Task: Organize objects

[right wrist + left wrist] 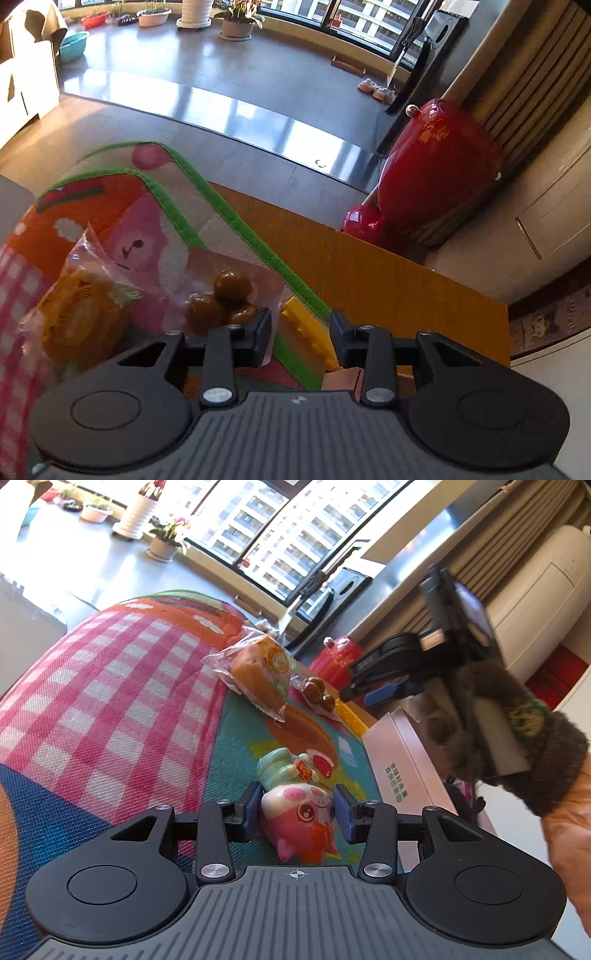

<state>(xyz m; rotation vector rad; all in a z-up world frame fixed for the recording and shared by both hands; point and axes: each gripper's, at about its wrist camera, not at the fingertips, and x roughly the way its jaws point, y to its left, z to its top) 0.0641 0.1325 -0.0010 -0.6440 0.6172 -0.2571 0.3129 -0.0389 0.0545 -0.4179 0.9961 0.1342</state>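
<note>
The left gripper (299, 808) clamps a pink-and-green toy figurine (295, 801) on the colourful mat (122, 686). The right gripper (300, 332) hangs partly open, holding nothing, over a yellow toothed piece (308, 325).

Shiny plastic pig toy (295, 812), rough woven cloth mat (110, 709), crinkly clear bread wrapper (258, 672), smooth wooden table (388, 280), glossy red vase (439, 162)

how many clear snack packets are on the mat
2: the bun packet lies at the checked patch's edge, and the brown-balls packet lies just right of it, near the mat's edge. Others may be hidden.
</note>
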